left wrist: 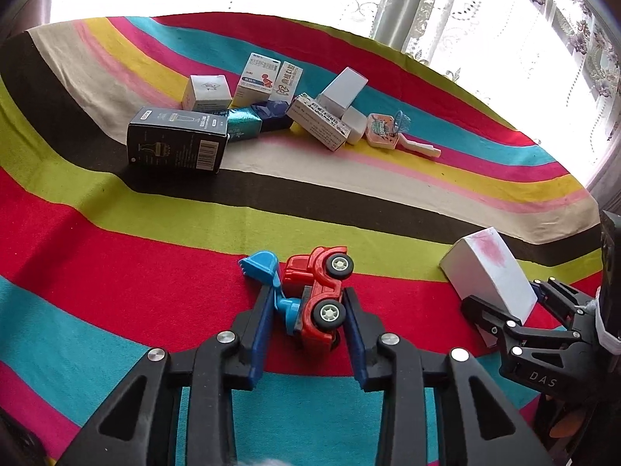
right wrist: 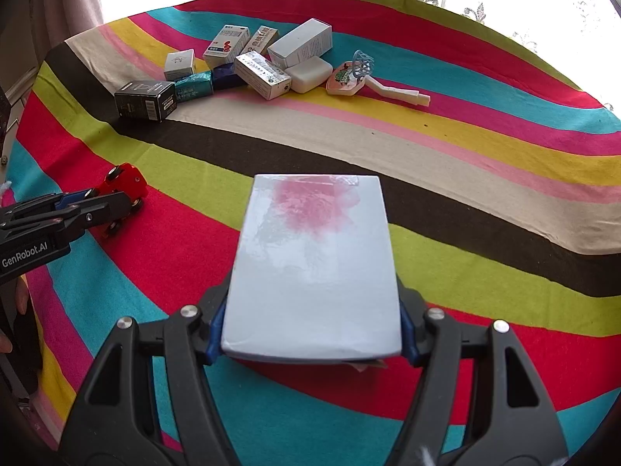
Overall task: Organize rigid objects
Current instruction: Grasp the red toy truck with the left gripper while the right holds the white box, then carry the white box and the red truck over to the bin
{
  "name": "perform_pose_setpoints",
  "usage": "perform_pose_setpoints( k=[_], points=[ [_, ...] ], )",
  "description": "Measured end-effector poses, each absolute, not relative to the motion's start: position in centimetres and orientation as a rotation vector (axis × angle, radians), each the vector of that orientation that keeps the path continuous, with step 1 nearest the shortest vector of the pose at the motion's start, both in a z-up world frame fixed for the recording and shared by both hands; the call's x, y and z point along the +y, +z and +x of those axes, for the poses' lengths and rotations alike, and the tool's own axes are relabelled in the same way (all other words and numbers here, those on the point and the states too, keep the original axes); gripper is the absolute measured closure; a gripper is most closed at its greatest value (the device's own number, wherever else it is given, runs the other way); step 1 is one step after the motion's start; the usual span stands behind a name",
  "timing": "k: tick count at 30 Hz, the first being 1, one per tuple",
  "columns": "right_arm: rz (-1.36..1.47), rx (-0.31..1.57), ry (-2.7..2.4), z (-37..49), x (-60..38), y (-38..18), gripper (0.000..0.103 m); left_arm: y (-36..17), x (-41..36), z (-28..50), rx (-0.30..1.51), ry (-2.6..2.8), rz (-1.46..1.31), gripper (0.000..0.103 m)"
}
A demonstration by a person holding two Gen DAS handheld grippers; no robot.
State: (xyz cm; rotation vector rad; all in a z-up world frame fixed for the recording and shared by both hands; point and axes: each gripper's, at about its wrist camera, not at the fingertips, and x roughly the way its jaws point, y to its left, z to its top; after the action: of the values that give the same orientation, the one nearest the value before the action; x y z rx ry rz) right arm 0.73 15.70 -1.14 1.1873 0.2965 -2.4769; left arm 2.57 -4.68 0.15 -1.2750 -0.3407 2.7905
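Observation:
My left gripper (left wrist: 306, 303) is shut on a red toy truck with a blue digger scoop (left wrist: 316, 291), which lies on its side between the blue pads, wheels to the right. It also shows in the right wrist view (right wrist: 124, 186) at the left. My right gripper (right wrist: 310, 334) is shut on a white box with a pink smudge (right wrist: 314, 264), tilted up over the striped cloth (right wrist: 465, 202). In the left wrist view the white box (left wrist: 489, 272) and right gripper (left wrist: 504, 306) are at the far right.
A cluster of small boxes lies at the table's far side: a black box (left wrist: 176, 143), a teal carton (left wrist: 242, 122), several white cartons (left wrist: 322, 124). A pink-rimmed badge (left wrist: 382, 132) and a white handled piece (left wrist: 421, 149) lie to their right. Curtained windows stand behind.

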Motion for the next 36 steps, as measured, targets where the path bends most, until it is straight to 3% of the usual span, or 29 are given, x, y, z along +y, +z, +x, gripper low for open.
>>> perform_pose_setpoints(
  k=[8, 16, 36],
  points=[
    [1.193, 0.292, -2.473, 0.7, 15.9, -1.1, 0.033, 0.2, -4.8, 2.7, -0.342, 2.781, -1.277, 0.067],
    [1.239, 0.107, -2.507, 4.2, 18.3, -0.2, 0.034, 1.3, -5.1, 7.4, -0.352, 2.737, -1.260, 0.067],
    [1.171, 0.110, -2.596, 10.9, 21.5, 3.8, 0.034, 2.8, -0.2, 11.2, -0.233, 2.651, -1.227, 0.067]
  ],
)
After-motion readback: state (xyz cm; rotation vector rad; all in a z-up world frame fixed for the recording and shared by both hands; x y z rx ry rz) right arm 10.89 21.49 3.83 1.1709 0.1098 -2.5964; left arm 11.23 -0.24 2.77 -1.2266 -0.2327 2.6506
